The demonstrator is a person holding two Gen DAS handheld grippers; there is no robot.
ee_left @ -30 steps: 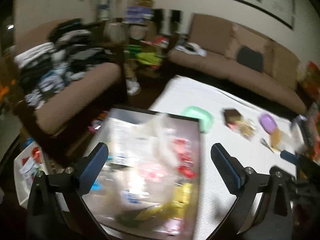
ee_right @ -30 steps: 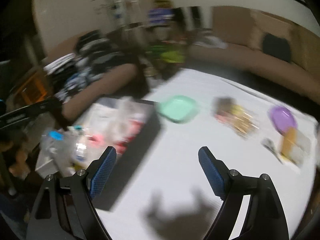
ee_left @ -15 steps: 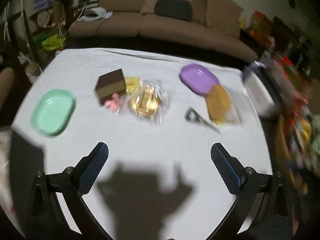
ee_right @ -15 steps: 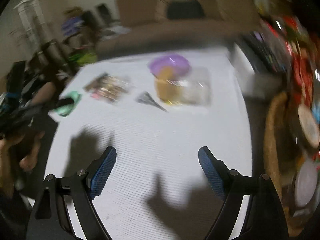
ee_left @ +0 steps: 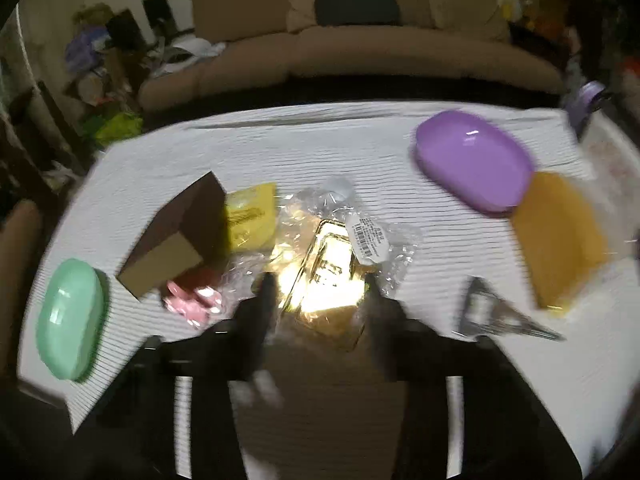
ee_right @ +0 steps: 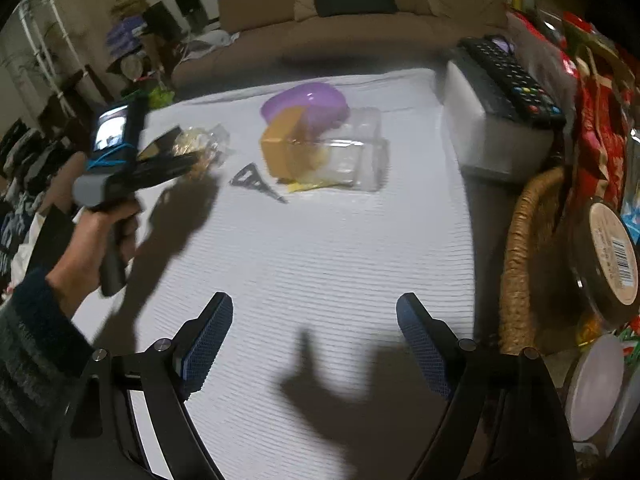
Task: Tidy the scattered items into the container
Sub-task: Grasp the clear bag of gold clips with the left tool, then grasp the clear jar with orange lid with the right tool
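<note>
With the left gripper (ee_left: 320,300) fingers set astride the crinkly gold-filled bag (ee_left: 332,256) but not seen clenched, and the right gripper (ee_right: 312,344) released, the slippery wrapping could be lost from a shallow pinch.

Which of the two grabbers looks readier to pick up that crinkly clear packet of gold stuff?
Left. The left hand-held gripper already straddles the gold packet; the right hand-held gripper hangs open over bare cloth.

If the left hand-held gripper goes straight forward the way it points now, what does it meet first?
The left hand-held gripper would most likely meet the clear plastic packet of golden items first: it lies directly between the blurred fingers, on the white table. Whether they already touch it is unclear.
</note>
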